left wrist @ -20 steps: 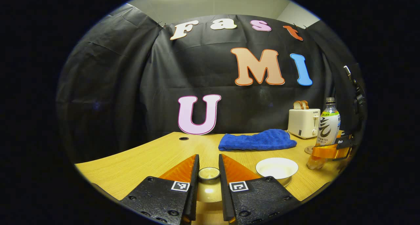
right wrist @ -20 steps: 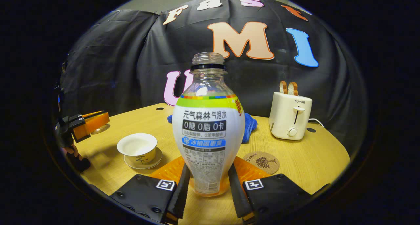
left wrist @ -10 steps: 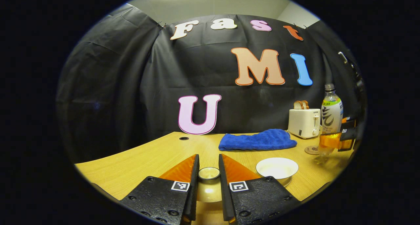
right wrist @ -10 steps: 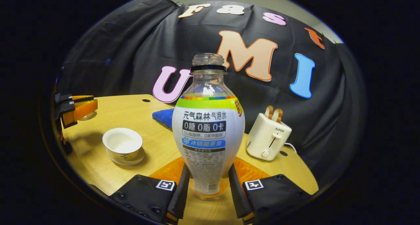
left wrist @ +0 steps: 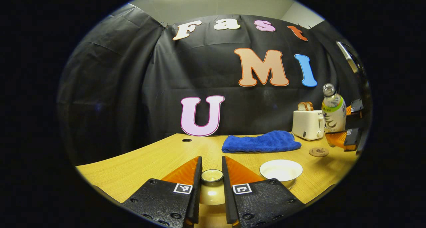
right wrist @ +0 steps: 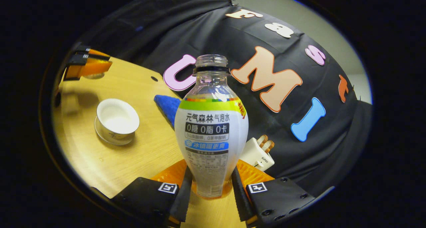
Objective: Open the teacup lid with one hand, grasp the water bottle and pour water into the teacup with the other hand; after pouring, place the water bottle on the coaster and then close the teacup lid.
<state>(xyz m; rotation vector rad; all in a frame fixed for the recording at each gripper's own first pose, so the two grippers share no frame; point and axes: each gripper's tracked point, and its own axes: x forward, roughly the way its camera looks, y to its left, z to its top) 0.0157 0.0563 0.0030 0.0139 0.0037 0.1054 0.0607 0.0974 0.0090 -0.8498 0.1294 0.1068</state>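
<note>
The right gripper clamps the lifted, tilting bottle, the left gripper pinches the lid, and the open cup at ten o'clock needs the mouth brought over.

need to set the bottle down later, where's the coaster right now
In the left gripper view the cork coaster lies bare on the table at right, in front of the toaster.

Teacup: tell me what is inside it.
The teacup is open, lid off, and its pale inside looks empty; I can't rule out clear water. Its saucer sits underneath.
</note>
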